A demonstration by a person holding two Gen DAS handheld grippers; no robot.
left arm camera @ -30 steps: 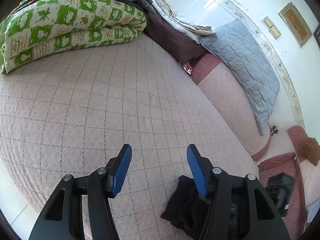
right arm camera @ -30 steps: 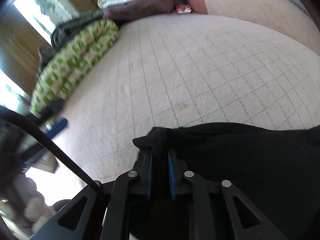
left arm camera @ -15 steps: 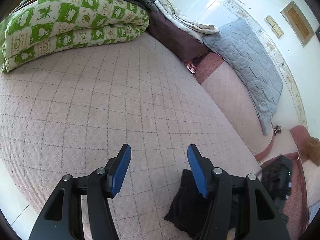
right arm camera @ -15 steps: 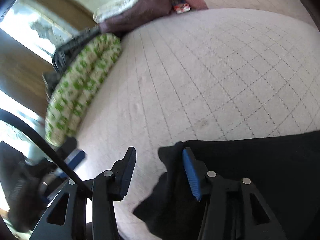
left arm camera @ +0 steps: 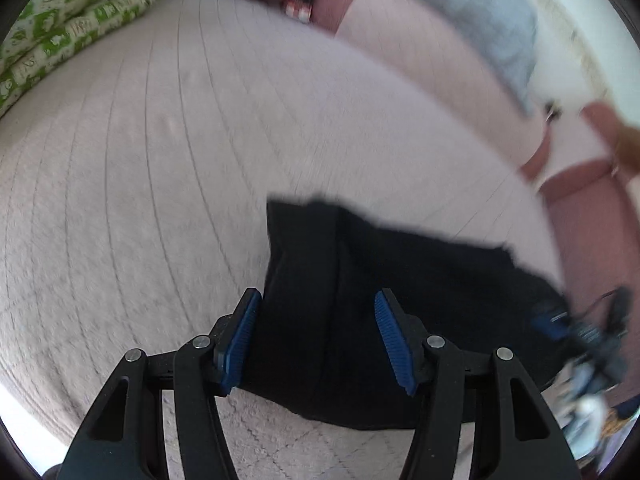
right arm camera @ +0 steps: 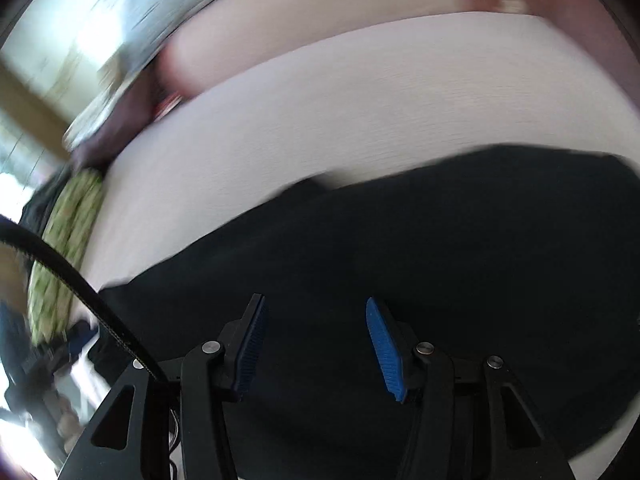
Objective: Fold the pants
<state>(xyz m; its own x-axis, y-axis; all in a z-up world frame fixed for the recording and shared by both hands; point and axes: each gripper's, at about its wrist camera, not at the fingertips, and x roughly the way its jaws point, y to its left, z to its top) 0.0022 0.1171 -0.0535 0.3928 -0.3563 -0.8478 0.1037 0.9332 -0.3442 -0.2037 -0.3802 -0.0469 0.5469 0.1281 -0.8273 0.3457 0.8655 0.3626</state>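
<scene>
The black pants lie flat on the pale quilted bed. My left gripper is open and empty, its blue pads either side of the pants' left end, just above the cloth. The right wrist view is blurred by motion. There the pants fill the lower half, and my right gripper is open and empty over their middle.
A green-and-white folded quilt lies at the bed's far left. A grey pillow and a pink headboard cushion are at the back. The other gripper shows at the pants' right end. The bed's near edge is at lower left.
My right gripper has let go of the pants' corner, opened and swung over the cloth. My left gripper has moved right, over the pants' left end. Both views are now blurred.
</scene>
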